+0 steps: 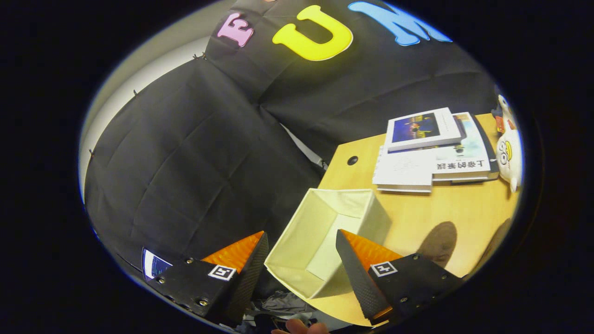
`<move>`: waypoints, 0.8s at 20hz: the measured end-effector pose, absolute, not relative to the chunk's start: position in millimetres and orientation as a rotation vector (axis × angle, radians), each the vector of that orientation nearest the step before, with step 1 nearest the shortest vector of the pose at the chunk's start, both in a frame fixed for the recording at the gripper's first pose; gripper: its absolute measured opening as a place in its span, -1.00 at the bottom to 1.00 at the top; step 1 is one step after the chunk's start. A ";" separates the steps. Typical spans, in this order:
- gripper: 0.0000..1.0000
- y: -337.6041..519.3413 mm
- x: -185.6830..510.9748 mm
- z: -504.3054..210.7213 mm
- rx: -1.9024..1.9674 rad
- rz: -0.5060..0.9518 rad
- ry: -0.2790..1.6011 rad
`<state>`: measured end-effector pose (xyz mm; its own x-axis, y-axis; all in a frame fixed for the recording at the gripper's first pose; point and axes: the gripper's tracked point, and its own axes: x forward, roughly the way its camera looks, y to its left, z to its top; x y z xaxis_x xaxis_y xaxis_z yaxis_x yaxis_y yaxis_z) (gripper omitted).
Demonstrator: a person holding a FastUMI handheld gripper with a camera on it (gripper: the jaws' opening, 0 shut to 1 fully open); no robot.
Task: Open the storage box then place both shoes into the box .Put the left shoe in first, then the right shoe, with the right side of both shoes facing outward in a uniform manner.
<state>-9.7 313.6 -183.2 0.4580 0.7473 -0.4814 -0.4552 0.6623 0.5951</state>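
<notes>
Chinese title on book (pixel 459 164), upside down, perhaps 上帝的筆跡

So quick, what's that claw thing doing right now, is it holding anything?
Gripper: open, holding nothing; its fingers stand apart above the open storage box at the table's edge.

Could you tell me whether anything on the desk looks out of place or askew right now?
The cream storage box sits open and empty at the desk corner, its near end apparently hanging past the edge. The books beyond it are stacked unevenly. The gripper hovers with jaws open, one finger over the box. No shoes are inside it.
</notes>
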 end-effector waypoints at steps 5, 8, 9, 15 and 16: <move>0.80 247.7 -10.0 -212.1 0.398 0.618 0.809; 0.80 205.5 -9.2 -240.8 0.335 0.520 0.823; 0.80 193.2 -9.1 -252.3 0.310 0.488 0.834; 0.80 144.9 -22.5 -317.5 0.137 0.374 0.925; 0.80 141.8 -25.5 -326.5 0.112 0.367 0.940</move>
<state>-25.5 141.8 -326.5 0.5335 0.3551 -0.7676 -0.2589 0.9326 0.2515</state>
